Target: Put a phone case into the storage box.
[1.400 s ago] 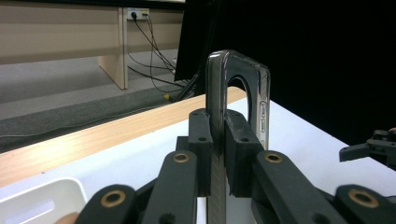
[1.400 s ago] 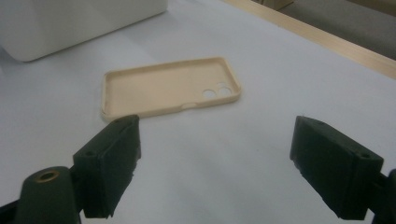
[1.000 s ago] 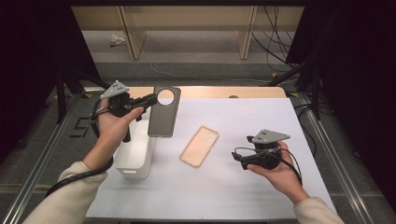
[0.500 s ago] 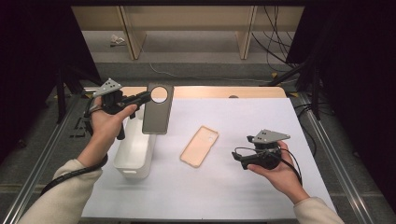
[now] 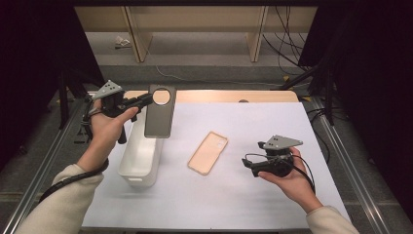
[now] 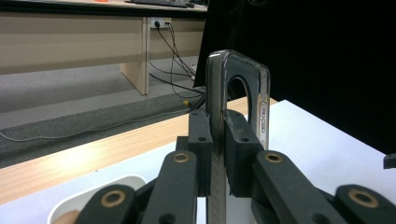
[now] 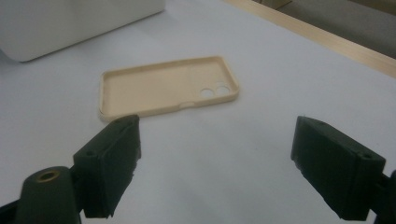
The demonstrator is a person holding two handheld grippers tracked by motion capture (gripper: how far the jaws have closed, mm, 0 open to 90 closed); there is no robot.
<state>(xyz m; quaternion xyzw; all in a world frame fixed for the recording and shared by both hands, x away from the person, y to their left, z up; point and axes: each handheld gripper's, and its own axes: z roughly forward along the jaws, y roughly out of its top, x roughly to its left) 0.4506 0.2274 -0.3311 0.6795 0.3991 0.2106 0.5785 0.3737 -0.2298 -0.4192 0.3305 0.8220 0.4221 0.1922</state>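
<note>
A dark grey phone case with a round camera hole hangs upright over the far end of a white bin. My left gripper is shut on its top edge. In the left gripper view the pads pinch the dark case edge-on, and the bin's rim curves below. A beige phone case lies hollow side up on the white mat. My right gripper is held just right of it, open, with nothing between its jaws. In the right gripper view the beige case lies beyond that gripper.
The white mat covers a wooden table whose far edge shows. Metal rails run along both sides. Wooden desk legs and cables stand beyond the table.
My left hand has shifted slightly left with the dark case, which now hangs more squarely above the bin. The right hand and the beige case have stayed in place.
</note>
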